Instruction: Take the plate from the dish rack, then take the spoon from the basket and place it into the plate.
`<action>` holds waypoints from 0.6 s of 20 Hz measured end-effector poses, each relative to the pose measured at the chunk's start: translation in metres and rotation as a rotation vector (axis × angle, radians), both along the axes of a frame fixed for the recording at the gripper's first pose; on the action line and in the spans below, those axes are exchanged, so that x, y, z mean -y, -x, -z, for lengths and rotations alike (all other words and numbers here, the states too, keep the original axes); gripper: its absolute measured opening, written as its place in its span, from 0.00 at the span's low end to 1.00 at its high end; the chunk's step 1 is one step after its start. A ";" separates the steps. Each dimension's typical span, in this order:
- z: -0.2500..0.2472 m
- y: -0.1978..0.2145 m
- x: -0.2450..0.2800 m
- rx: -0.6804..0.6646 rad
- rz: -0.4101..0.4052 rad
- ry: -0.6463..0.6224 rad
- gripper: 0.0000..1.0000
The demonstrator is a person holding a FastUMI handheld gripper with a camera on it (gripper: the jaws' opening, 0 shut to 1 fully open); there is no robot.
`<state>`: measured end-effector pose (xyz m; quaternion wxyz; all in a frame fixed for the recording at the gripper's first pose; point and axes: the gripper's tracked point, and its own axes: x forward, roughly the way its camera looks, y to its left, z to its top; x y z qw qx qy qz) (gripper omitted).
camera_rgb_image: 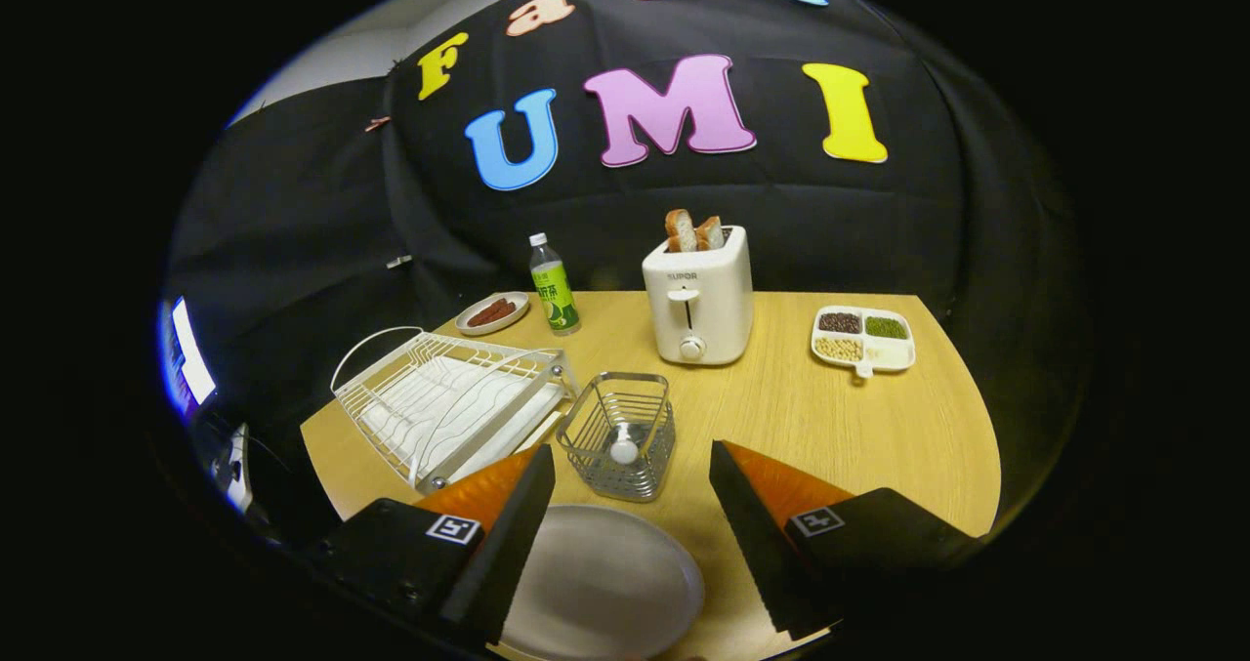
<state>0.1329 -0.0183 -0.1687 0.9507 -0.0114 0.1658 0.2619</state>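
Gripper [630,519] wide open, gripping nothing, fingers [508,524] spread well apart above the desk [830,417]. Plate [601,583] flat on the desk between the fingers, near edge hidden, one side tucked under the left finger. Just ahead of the fingertips, wire basket [620,433] upright on the desk, close beyond the plate's far rim. Spoon [624,443] inside the basket, pale bowl visible through the wires. Left of the basket and nearly touching it, white dish rack [449,402] with a loop handle at the far end, slots bare, near corner hidden behind the left finger. Beyond the basket, white toaster [698,295] upright near the middle of the desk, two slices of bread [693,231] sticking up from the slots. Left of the toaster, plastic bottle [554,285] with a green label, standing upright. Just left of the bottle, small oval dish [492,313] holding reddish-brown sausages, near the far left corner of the desk. Right of the toaster, well apart from it, white divided tray [864,339] with four compartments: dark beans, green beans, pale beans, and one whose contents cannot be made out. Lit screen [190,353] off the desk, far to the left, beside the dark booth wall.
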 end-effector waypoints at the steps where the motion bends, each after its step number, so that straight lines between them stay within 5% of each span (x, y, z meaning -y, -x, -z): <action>1: 0.003 -0.005 -0.005 -0.002 -0.004 -0.001 0.99; 4: 0.014 -0.023 -0.011 -0.013 0.021 -0.014 0.96; 5: 0.016 -0.030 -0.012 -0.005 0.041 -0.016 0.90; 6: 0.014 -0.036 -0.014 0.006 0.050 -0.027 0.72; 12: 0.021 -0.048 -0.027 0.052 0.021 0.010 0.70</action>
